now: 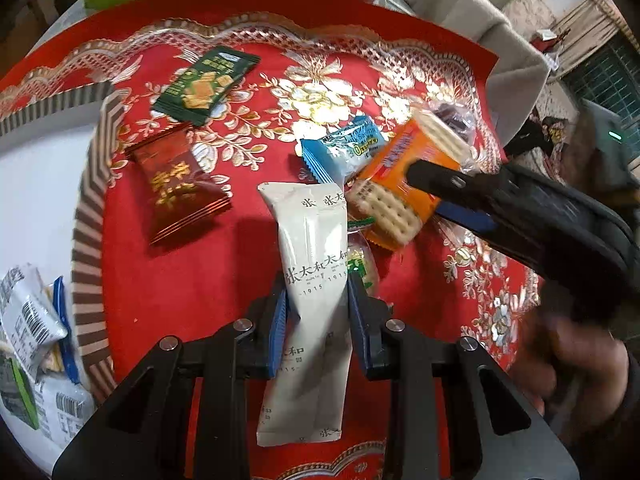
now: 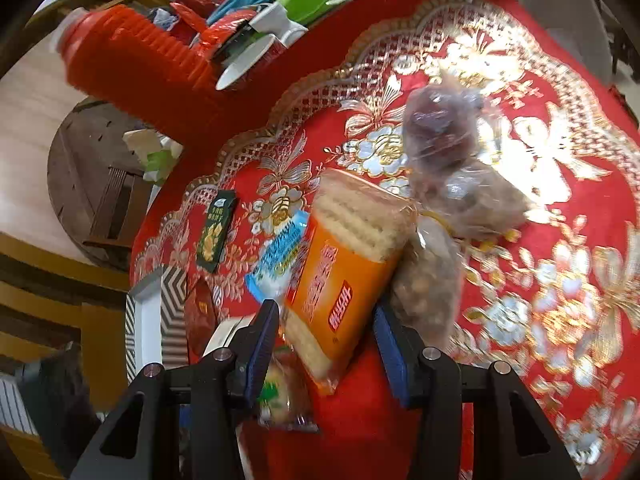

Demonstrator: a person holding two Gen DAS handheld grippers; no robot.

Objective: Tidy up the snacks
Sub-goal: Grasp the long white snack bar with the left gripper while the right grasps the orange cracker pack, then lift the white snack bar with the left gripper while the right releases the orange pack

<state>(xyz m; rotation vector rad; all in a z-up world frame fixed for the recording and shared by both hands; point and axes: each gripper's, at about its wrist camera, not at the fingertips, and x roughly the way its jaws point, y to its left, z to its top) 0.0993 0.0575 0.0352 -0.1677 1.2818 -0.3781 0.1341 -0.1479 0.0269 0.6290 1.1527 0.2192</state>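
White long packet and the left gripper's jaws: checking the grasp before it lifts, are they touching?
Touching. The left wrist view shows both blue pads of the left gripper pressed against the sides of the white long packet.

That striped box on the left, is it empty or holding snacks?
Holding snacks: the striped box has several wrapped packets piled in its near corner.

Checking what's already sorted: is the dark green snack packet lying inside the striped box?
No, the dark green packet lies on the red tablecloth, outside the striped box.
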